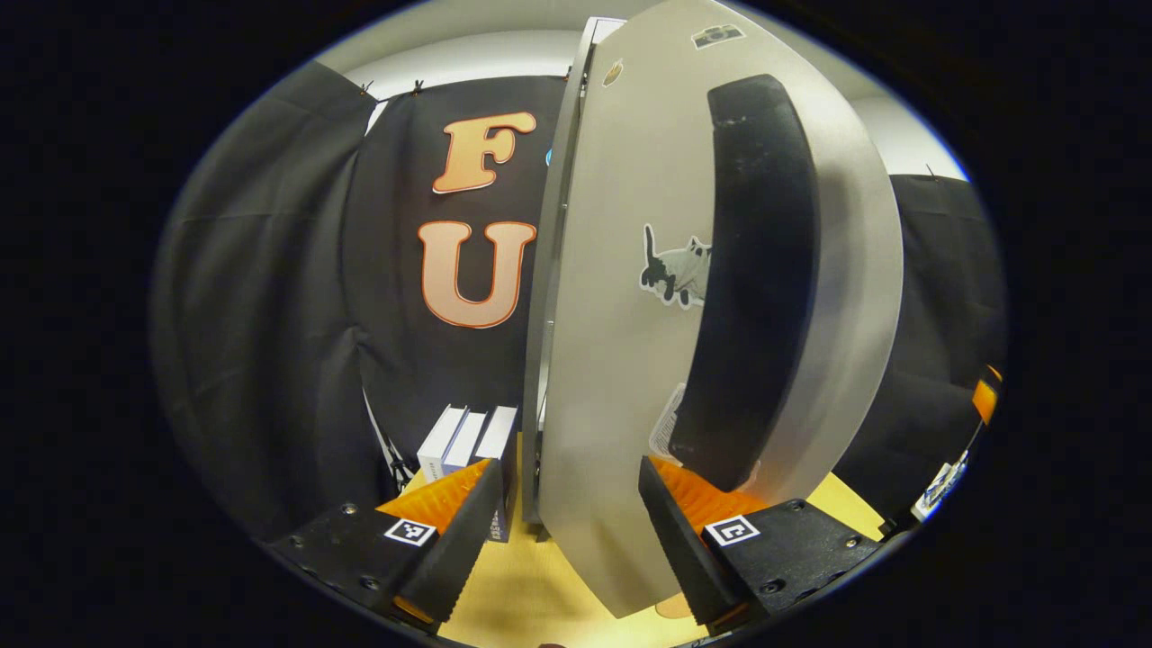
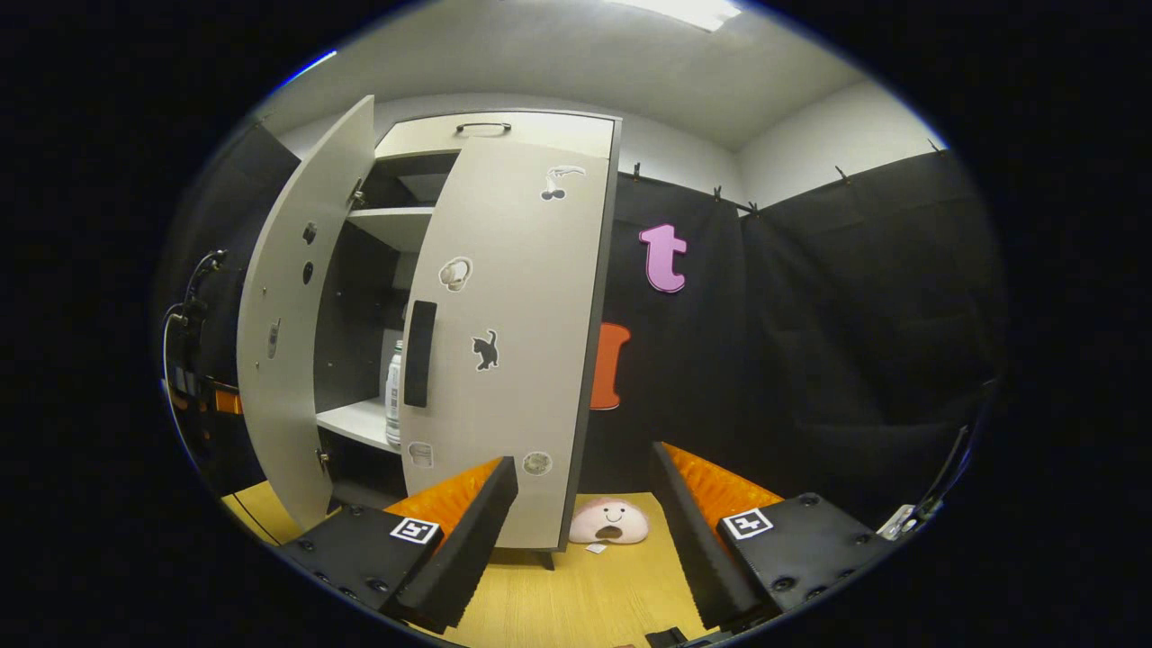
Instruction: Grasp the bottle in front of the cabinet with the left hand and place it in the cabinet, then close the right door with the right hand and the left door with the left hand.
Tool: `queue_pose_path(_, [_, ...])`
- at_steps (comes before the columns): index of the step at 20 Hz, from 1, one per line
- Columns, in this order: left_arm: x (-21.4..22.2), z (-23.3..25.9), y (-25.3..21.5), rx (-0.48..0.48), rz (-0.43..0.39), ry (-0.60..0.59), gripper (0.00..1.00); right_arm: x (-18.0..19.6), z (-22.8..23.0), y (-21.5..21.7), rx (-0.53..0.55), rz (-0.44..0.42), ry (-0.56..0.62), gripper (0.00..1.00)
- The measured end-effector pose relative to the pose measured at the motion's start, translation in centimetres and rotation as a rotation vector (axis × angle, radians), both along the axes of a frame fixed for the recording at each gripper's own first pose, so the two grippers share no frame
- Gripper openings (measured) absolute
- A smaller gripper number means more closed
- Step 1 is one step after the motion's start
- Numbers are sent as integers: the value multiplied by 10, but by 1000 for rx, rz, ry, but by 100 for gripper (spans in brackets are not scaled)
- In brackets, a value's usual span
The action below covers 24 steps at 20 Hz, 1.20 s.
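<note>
Black cloth walls [image 2: 855, 342] enclose the booth on all sides, clipped along the top beneath a pale ceiling [image 2: 576, 63] and white upper wall.

Pale wooden tabletop [image 2: 576, 594], yellowish, forms the working surface; it runs under the cabinet and out to the near edge in both views.

Grey cabinet [image 2: 495, 135], tall, standing on the tabletop at the left of the right gripper view, dark handle on its top panel. Interior dark, with light shelves.

Right door [image 2: 504, 342], nearly closed, carrying a dark vertical handle and several stickers, among them a black cat.

Left door [image 2: 297, 324], swung wide open. In the left gripper view this door [image 1: 621, 342] stands very close, edge-on, with its dark handle [image 1: 756, 270] and a cat sticker beside it.

Bottle [image 2: 393, 396], clear with a label, upright on a light shelf inside the cabinet, seen through the gap between the doors.

Left gripper [image 1: 569, 531], jaws spread, the lower edge of the left door between its fingers; contact cannot be told.

Right gripper [image 2: 585, 531], jaws spread, holding nothing, in front of the cabinet's right side.

White boxes [image 1: 468, 441], three upright, on the tabletop beside the cabinet, far from the left gripper.

Pink plush toy [image 2: 609, 522], round, lying on the tabletop at the cabinet's right foot.
</note>
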<state>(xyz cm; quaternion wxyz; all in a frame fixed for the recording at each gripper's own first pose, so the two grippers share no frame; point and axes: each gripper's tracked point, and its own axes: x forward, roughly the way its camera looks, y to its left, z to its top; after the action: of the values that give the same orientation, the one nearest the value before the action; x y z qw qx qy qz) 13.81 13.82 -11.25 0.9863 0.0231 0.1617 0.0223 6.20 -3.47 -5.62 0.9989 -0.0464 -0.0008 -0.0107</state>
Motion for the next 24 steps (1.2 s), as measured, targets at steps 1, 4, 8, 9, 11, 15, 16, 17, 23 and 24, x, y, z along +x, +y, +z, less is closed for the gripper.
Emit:
queue_pose_path(1, [2,-1,-1,-2,0,0,93,0,-1,-3,1,-7,5,98])
queue_pose_path(4, [10,-3,-6,3,0,-4,94,-1,0,-9,-6,-24,5,98])
queue_pose_path(8, [29,-9,-15,-20,2,-10,94,-3,3,-19,-14,-49,0,98])
queue_pose_path(9, [33,-13,-19,-34,-3,-8,94,-4,4,-23,-17,-57,-1,98])
queue_pose_path(11, [45,-18,-30,-59,-18,-1,94,-8,5,-33,-25,-82,-5,98])
queue_pose_path(15, [75,-28,-40,-43,-16,9,94,-14,6,-60,-27,-147,-9,98])
queue_pose_path(16, [80,-29,-39,-32,-11,6,98,-15,7,-66,-23,-161,-12,98])
queue_pose_path(17, [85,-28,-40,-30,-7,2,91,-15,7,-71,-17,-173,-15,98])
queue_pose_path(23, [95,-33,-44,-41,-2,3,94,-10,5,-78,4,-192,-5,98])
queue_pose_path(24, [97,-33,-44,-39,-1,5,94,-9,5,-78,7,-191,-4,98])
